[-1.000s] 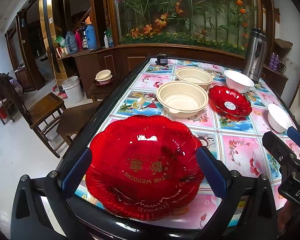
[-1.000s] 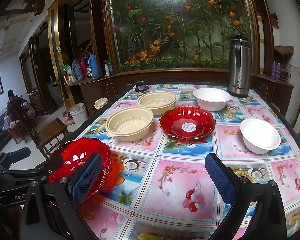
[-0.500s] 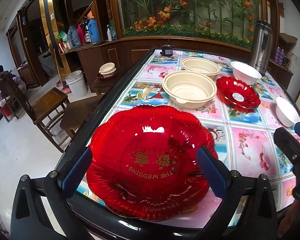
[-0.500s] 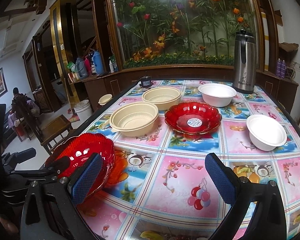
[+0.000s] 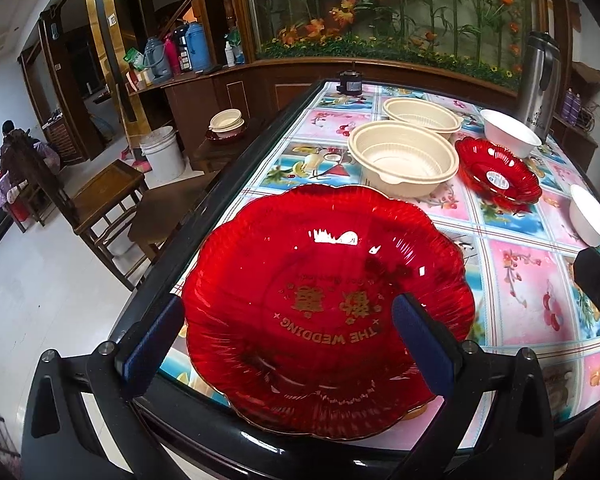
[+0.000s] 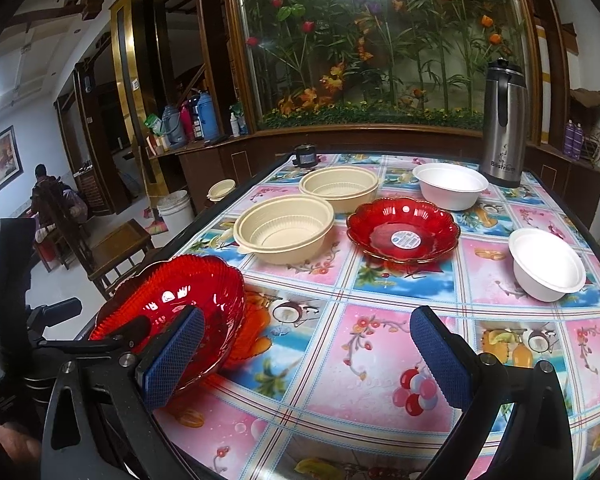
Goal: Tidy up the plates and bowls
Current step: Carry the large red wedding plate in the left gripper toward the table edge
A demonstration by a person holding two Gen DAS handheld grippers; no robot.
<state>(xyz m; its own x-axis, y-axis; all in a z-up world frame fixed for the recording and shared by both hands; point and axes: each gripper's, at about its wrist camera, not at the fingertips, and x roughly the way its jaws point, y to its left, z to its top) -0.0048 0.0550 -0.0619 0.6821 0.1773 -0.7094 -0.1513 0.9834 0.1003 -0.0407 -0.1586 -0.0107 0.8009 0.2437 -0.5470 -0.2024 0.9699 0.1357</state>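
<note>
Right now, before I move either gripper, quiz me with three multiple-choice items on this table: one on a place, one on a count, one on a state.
1. Where is the small red scalloped plastic plate with the round sticker?
A. Inside a white bowl
B. On the table, beside the nearer cream ribbed plastic bowl
C. On the wooden chair

2. How many plain white bowls stand on the table?
A. One
B. Four
C. Two

3. How is the right gripper?
A. Open, nothing between its fingers
B. Shut on a white bowl
C. Shut on the steel flask

Answers:
1 B: the small red scalloped plastic plate sits on the table next to the nearer cream ribbed plastic bowl.
2 C: one white bowl is far, one near.
3 A: the right gripper shows only tablecloth between its spread fingers.
</note>
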